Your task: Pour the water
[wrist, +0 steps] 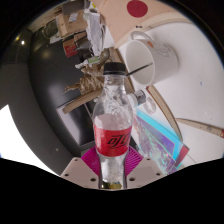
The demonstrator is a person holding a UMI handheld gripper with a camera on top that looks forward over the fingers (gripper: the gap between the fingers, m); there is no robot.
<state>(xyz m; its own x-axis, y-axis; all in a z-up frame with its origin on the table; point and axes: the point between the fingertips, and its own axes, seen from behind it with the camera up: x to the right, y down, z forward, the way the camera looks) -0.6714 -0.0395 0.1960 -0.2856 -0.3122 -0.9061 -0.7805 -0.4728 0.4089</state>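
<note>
I seem to be in a cluttered home room, white round table [190, 100], white mug [152, 52], wooden chairs [85, 95], colourful paper [160, 140]

Clear glossy plastic bottle [113, 125]; apparently smooth white ceramic mug [148, 55].

Surface: a white table top [190, 85] is seen at the right, bearing a colourful printed sheet [160, 140].
Furniture: wooden chair frames [92, 80] are seen at the left.
Floor: grey, possibly tiled, is glimpsed beyond.
</note>
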